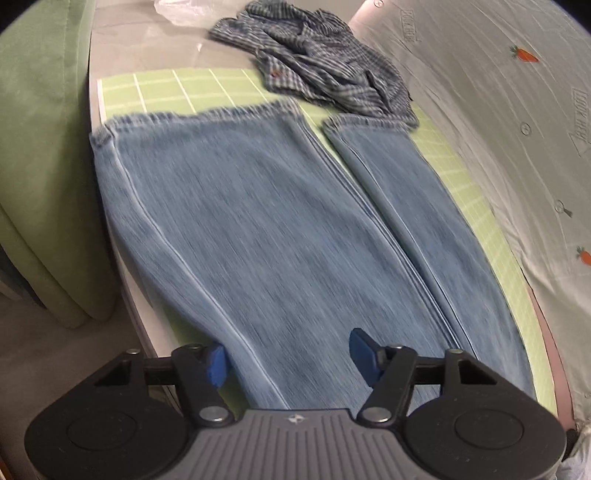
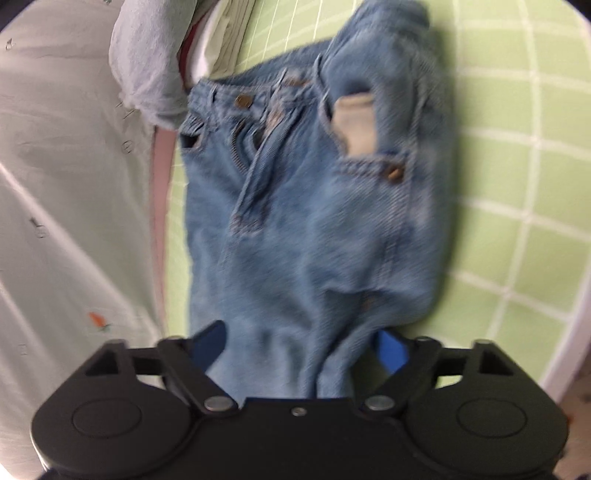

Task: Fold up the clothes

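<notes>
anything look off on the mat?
Jeans top is bunched, with a white pocket lining turned out. A crumpled checked shirt overlaps one leg hem.

Jeans point(image 1: 266, 236): weave smeared by motion blur in both wrist views; lower part was hidden behind the left gripper point(image 1: 288, 360) body. Waistband point(image 2: 240, 99): near end was covered by grey cloth point(image 2: 147, 74). Checked shirt point(image 1: 317, 62): crumpled, its shape unreadable. Clear plastic point(image 1: 177, 11): cut off by the top edge. Right gripper point(image 2: 299, 349): whether its pads pressed the denim could not be told.
</notes>
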`<action>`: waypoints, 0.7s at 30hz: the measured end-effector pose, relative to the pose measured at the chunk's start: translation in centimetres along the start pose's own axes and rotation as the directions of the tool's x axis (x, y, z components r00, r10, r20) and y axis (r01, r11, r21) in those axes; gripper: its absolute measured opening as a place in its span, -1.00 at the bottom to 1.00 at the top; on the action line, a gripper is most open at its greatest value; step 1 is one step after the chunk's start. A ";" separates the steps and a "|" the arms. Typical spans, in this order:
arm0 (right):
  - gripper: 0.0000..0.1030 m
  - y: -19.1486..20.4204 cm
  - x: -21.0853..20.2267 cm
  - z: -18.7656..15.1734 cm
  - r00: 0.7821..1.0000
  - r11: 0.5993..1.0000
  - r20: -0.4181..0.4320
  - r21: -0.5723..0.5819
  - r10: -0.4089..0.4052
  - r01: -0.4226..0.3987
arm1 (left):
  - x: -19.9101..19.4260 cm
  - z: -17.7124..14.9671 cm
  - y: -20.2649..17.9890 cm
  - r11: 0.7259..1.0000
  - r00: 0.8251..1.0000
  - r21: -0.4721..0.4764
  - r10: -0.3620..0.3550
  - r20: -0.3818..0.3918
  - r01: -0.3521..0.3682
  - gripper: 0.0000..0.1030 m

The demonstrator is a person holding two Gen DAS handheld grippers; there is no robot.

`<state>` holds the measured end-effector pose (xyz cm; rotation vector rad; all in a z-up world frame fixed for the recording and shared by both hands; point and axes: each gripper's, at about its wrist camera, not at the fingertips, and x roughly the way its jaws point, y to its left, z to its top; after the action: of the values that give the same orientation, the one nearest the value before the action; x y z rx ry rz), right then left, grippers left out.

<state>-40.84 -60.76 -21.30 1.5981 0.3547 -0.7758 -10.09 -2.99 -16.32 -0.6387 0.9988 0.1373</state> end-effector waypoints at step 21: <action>-0.83 0.1 -1.2 -1.7 0.972 0.993 0.236 -0.119 0.011 0.017 | 1.4 7.2 2.8 0.999 0.999 0.014 0.029 0.024 -0.029 -0.88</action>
<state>-41.16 -58.86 -20.37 1.3755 0.2269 -0.9196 -5.10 3.01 -15.99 -0.6081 0.9852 0.1631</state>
